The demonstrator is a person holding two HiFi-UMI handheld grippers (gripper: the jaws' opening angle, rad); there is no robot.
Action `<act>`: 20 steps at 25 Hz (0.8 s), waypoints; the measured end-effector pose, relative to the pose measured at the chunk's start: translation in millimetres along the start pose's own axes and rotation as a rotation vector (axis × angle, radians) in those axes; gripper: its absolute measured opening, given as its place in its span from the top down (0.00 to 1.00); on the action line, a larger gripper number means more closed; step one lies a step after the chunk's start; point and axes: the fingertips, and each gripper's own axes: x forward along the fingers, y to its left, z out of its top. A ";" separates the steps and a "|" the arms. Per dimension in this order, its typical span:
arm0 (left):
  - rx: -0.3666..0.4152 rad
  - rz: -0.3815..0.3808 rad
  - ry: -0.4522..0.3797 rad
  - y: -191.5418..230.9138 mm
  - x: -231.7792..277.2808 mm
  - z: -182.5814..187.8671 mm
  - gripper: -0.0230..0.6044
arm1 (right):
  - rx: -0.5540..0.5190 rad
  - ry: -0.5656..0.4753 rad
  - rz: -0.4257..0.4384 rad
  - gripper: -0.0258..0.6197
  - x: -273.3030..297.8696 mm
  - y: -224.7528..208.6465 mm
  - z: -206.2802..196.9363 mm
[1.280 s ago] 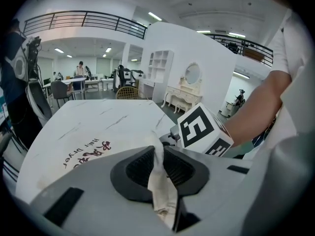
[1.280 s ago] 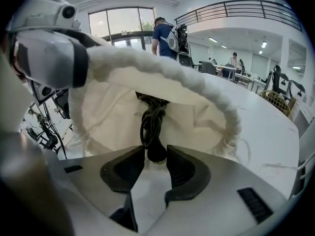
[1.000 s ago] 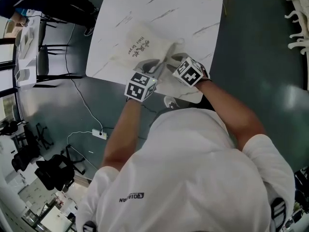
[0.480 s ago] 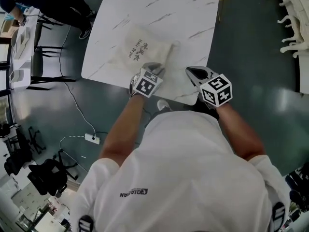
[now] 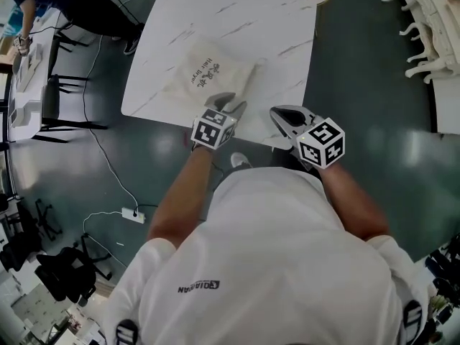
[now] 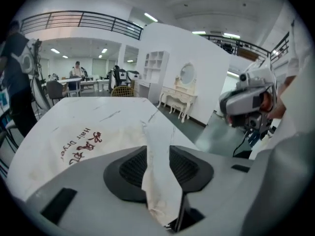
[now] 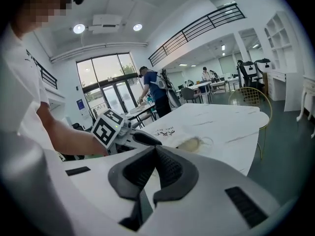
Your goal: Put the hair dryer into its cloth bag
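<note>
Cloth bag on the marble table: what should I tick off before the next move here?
1. The cloth bag rests fully on the table: ok.
2. The left gripper is free of the bag: not ok. Its jaws have just been opening, with a fold of the bag's cloth between them.
3. The right gripper is shut, empty and clear of the bag: ok.
4. The hair dryer is inside: cannot tell, none shows outside.
5. The bag's mouth is drawn closed: cannot tell.

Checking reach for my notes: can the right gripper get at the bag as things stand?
Probably yes. The right gripper, shut and empty, hangs just right of the bag, and only bare table lies between them; nothing blocks the way.
</note>
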 end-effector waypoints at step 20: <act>-0.390 0.026 -0.267 -135.2 -107.2 -9.4 0.92 | -0.088 0.005 0.191 0.93 -58.9 63.6 1.7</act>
